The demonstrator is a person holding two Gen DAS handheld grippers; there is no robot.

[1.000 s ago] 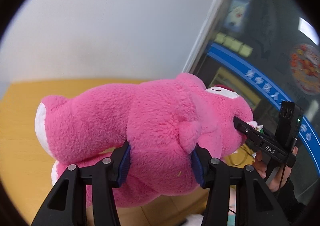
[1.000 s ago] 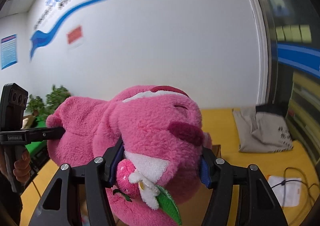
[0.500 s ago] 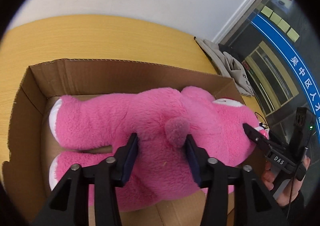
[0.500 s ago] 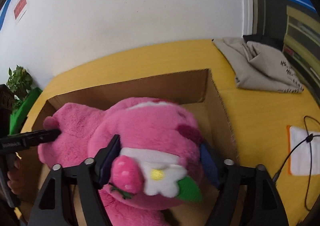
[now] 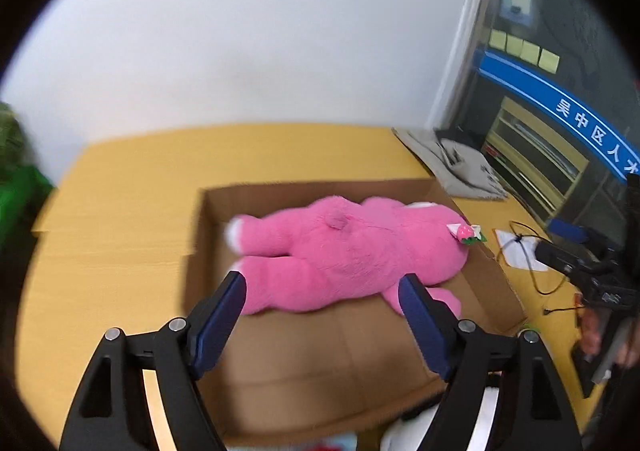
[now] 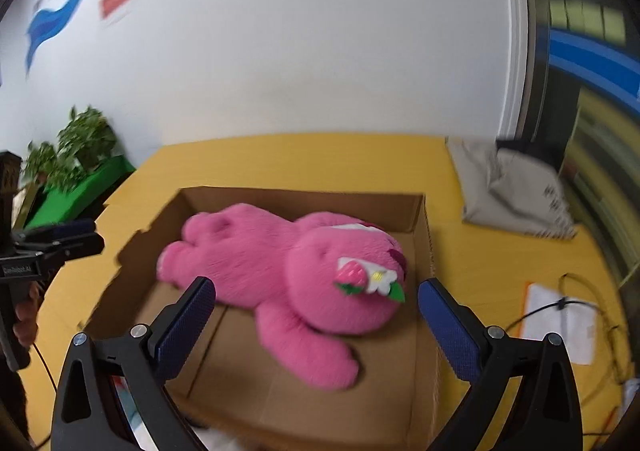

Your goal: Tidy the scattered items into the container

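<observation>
Now the fuzzy pink plush bear (image 5: 344, 251) lies in the corrugated cardboard box (image 5: 304, 367); left gripper (image 5: 324, 315) and right gripper (image 6: 316, 315), jaws just spread, hold nothing; right gripper's label is possibly unreadable from blur.

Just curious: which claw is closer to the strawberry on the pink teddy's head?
Right. The right claw faces the head end, strawberry straight ahead; the left claw sits by the pink teddy's rump and legs. Both have just been opening, pads clear of it.
</observation>
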